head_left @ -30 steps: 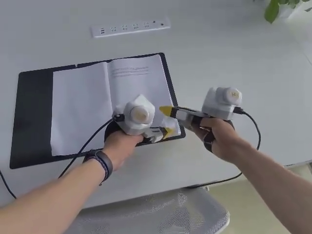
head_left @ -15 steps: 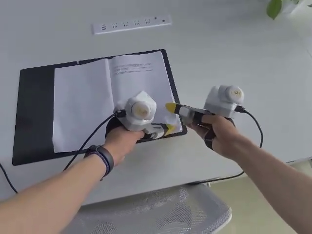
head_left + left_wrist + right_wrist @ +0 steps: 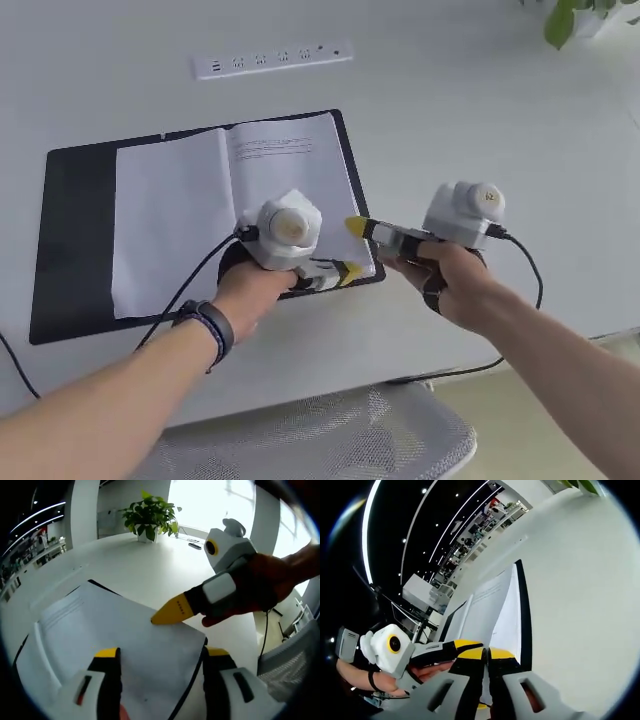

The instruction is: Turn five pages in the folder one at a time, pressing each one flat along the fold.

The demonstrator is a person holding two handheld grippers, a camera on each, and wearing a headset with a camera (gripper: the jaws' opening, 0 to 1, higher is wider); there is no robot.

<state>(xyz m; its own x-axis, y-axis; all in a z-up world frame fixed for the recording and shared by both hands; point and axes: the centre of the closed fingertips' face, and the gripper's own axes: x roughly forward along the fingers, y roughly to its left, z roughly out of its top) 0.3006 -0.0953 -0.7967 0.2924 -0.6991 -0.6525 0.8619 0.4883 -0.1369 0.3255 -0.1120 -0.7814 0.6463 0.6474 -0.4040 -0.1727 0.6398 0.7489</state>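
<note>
Our left tool (image 3: 162, 653) stands wide over the page (image 3: 125, 630), our right tool (image 3: 482, 654) narrow, holding nothing, so its tip could catch two sheets together.

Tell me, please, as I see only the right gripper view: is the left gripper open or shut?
Observer: Open; the left gripper straddles the near right corner of the folder.
Operator: Where does my right gripper point?
Observer: The right gripper, shut, points over the right edge of the top page.
Operator: What lies beyond the folder?
Observer: A white power strip on the table.
</note>
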